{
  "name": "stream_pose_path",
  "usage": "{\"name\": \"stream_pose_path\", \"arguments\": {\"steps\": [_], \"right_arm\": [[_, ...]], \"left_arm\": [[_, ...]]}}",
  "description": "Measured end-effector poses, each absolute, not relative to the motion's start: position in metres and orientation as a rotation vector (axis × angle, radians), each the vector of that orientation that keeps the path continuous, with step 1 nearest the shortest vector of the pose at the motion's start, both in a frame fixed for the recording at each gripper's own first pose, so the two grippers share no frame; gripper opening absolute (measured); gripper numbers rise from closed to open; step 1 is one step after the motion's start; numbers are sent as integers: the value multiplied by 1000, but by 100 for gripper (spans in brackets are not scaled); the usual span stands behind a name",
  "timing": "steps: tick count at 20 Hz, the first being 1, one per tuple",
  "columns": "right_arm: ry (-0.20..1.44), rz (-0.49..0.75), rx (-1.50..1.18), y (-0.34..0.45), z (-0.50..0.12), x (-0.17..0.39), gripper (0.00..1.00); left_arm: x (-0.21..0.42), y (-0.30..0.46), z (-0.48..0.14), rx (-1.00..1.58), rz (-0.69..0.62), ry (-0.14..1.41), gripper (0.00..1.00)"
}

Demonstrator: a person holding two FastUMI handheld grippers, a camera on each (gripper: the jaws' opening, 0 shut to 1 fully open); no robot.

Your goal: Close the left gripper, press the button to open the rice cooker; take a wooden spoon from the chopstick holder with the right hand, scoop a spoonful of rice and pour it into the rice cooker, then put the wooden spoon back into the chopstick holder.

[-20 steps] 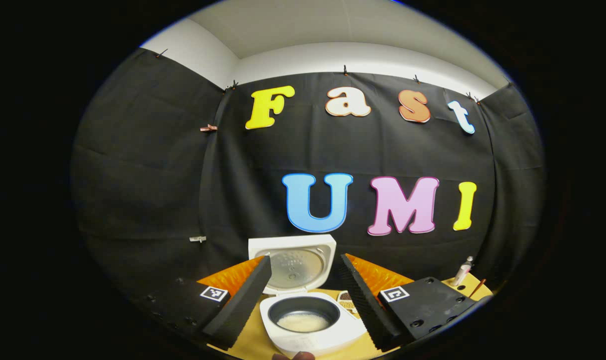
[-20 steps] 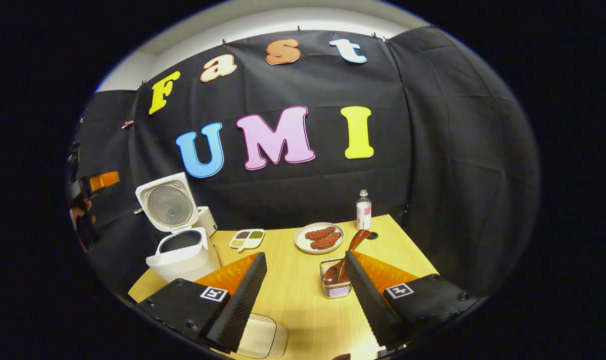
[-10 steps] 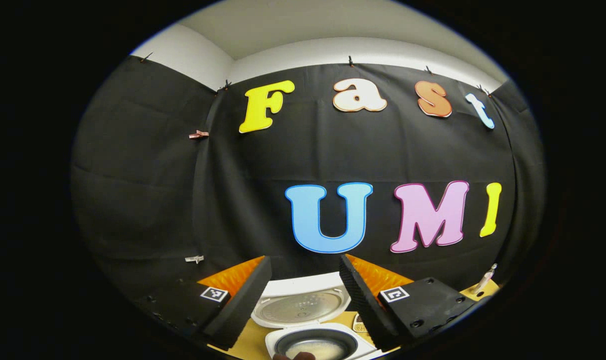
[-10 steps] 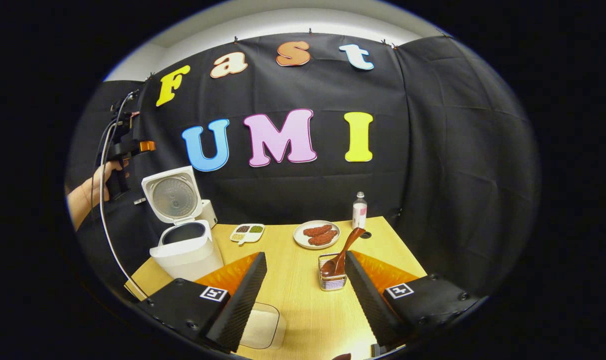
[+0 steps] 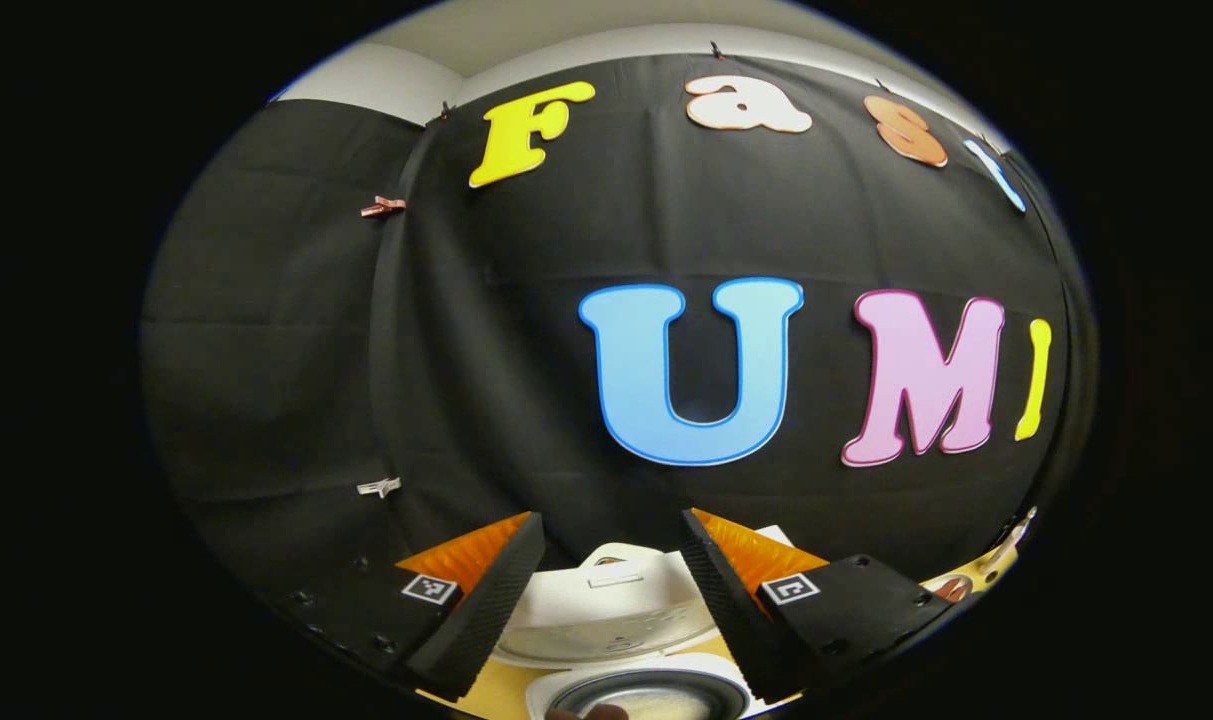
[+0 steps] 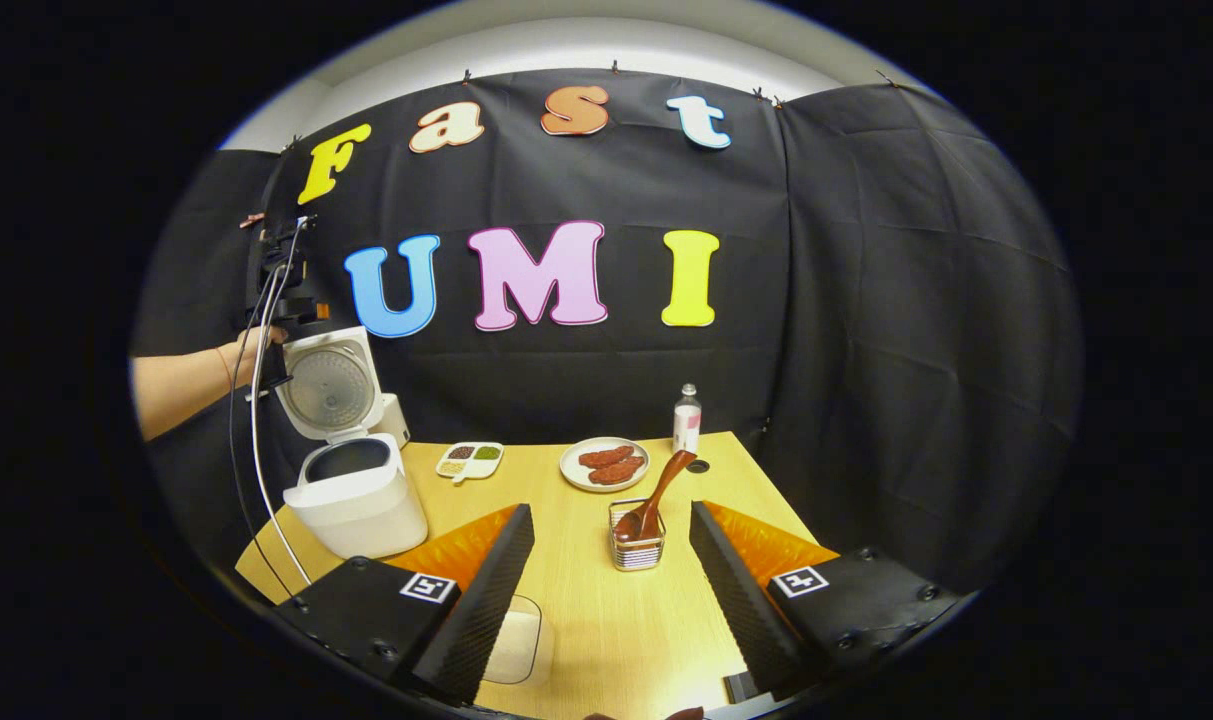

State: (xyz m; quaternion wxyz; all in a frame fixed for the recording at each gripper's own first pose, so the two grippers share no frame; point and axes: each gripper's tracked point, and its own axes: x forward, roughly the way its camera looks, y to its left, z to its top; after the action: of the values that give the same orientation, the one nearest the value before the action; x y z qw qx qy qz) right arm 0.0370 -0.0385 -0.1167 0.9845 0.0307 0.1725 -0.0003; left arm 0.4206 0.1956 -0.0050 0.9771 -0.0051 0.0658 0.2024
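Left gripper view: over the last 1 s the left gripper (image 5: 606, 600) has been raised and carried forward above the rice cooker (image 5: 631, 640), now seen low between its widely parted fingers; lid recorded open, rice visible in the pot, so pressing and pouring are judged done. Right gripper view: right gripper (image 6: 606, 590) drawn back from the chopstick holder (image 6: 637, 545), jaws wide, nothing held; wooden spoon (image 6: 651, 495) lodged in the holder on the counter (image 6: 586, 600), leaning; task judged complete. Left gripper held high beside the lid by a hand (image 6: 256, 345).
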Motion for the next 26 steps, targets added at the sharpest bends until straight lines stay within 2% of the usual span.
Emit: {"name": "stream_pose_path", "arguments": {"steps": [3, 5, 13, 20, 26], "right_arm": [[362, -18, 75, -43, -121, 34, 99], [370, -19, 81, -44, -125, 32, 99], [403, 35, 98, -47, -133, 35, 98], [354, 88, 78, -51, -113, 41, 99], [362, 101, 65, -54, -118, 22, 98]], "left_arm": [[420, 197, -31, -44, 411, 195, 95], [414, 189, -31, -7, 405, 189, 100], [347, 136, -56, -21, 418, 256, 99], [286, 80, -125, -53, 429, 360, 100], [260, 55, -187, -125, 416, 488, 100]]}}
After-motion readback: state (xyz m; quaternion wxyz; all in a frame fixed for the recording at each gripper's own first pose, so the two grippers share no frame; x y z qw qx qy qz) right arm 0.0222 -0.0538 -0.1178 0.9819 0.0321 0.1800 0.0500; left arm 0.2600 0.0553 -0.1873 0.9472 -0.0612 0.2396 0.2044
